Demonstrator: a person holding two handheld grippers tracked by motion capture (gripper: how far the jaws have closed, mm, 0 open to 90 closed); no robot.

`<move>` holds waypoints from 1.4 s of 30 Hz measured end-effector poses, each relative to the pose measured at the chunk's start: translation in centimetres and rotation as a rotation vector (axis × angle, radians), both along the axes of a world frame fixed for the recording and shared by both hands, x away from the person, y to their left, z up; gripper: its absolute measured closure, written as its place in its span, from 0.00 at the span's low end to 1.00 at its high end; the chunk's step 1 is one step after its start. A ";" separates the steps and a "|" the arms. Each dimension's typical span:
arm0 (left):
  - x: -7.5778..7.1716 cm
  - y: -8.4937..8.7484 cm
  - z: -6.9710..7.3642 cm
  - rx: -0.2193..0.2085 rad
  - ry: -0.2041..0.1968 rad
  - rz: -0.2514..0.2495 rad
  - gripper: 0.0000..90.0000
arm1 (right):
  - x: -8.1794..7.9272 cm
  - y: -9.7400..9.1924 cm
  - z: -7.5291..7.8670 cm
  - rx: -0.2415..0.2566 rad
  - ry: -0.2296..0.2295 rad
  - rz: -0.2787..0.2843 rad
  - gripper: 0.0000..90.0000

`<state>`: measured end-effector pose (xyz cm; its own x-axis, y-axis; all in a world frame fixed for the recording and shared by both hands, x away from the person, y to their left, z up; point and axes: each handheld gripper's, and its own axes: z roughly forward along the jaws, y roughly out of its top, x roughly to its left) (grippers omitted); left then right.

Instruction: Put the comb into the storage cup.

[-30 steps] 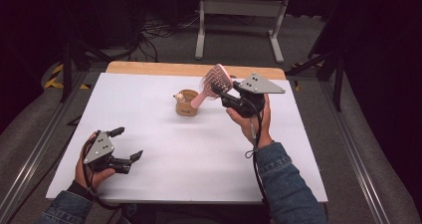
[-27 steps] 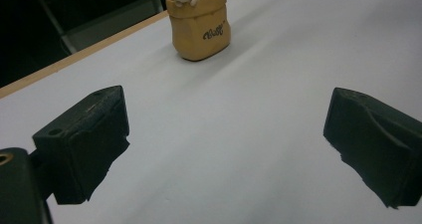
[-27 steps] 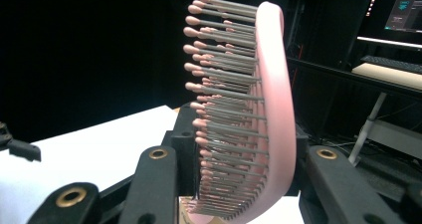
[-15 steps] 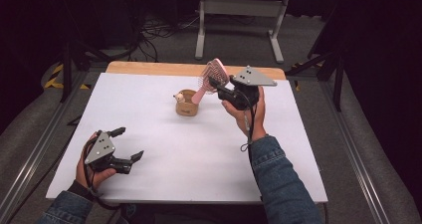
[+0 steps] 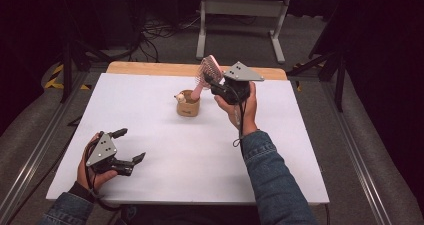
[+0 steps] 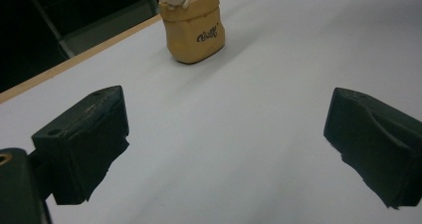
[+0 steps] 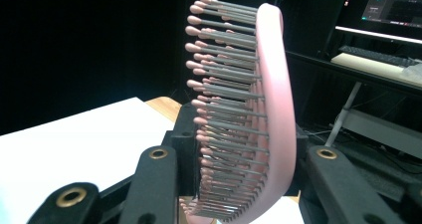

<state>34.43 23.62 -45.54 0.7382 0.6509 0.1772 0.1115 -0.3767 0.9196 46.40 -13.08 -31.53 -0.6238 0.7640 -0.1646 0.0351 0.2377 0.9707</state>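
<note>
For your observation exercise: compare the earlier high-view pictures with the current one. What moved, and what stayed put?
The right gripper, shut on the pink hairbrush, shifted slightly toward the table's far edge, handle still in the tan cup. Nothing was released. The left gripper stayed open near the front; the cup did not move.

Left gripper (image 5: 129, 146) is resting low in the left hand (image 5: 90, 167), jaws spread wide, nothing between them. Right gripper (image 5: 212, 87) is raised, jaws clamping a pink hairbrush (image 7: 249, 119) between them.
</note>
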 end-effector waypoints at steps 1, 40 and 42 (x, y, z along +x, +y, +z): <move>0.0 0.0 0.0 0.001 -0.001 -0.001 0.05 | 0.1 0.1 -0.1 -0.002 0.001 -0.003 0.71; -0.5 -0.1 0.2 0.019 -0.016 -0.002 0.05 | 0.1 2.2 -4.2 0.016 0.067 -0.008 0.71; -0.5 -0.1 0.2 0.018 -0.015 -0.006 0.05 | 0.1 2.2 -4.2 0.020 0.068 -0.009 0.71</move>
<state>33.91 23.53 -45.38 0.7394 0.6430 0.1996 0.0952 -0.3934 0.9144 46.46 -10.83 -35.76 -0.6263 0.7722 -0.1068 0.1032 0.2180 0.9705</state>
